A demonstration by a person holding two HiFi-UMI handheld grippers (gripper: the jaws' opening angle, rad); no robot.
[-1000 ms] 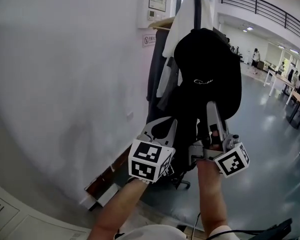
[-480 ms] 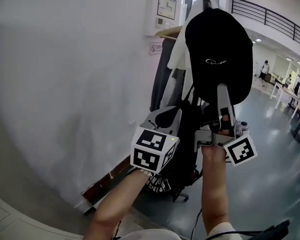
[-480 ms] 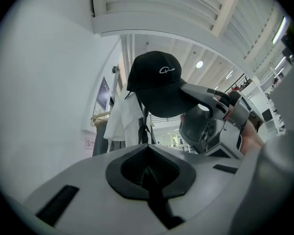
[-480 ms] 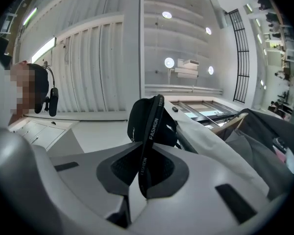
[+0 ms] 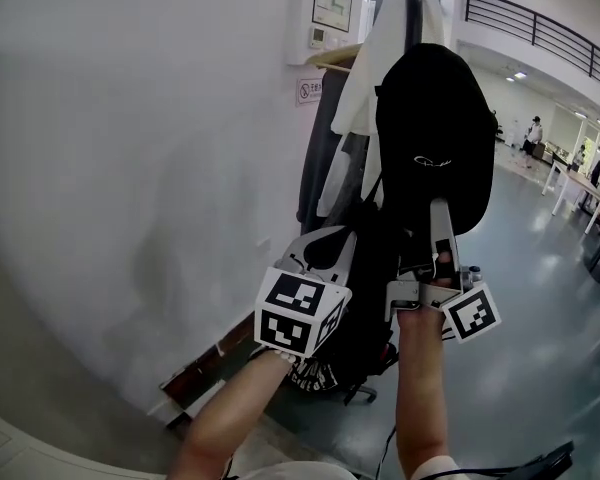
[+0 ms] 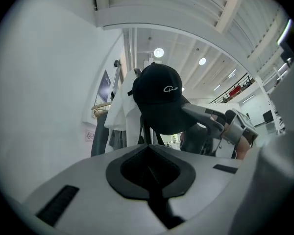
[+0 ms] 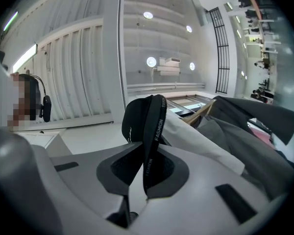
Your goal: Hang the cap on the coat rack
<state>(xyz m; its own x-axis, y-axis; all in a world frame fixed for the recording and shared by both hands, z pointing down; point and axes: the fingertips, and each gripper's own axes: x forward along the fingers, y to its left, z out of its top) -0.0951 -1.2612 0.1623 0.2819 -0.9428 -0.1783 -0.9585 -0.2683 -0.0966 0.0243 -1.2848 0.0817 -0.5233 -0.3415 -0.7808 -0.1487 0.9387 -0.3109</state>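
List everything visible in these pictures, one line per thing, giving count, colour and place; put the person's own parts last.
black fabric cap with white embroidered logo: one, black, in front of the rack pole
upright coat rack pole: one, black, behind the cap
white cloth garment: one, white, hung left of the cap
dark grey coat: one, grey, under the hanger
wooden hanger: one, light wood, rack's left side
left gripper: one, grey, jaws together, empty, below the cap
right gripper: one, grey, shut on the cap's brim
forearms: two, bare, bottom of head view
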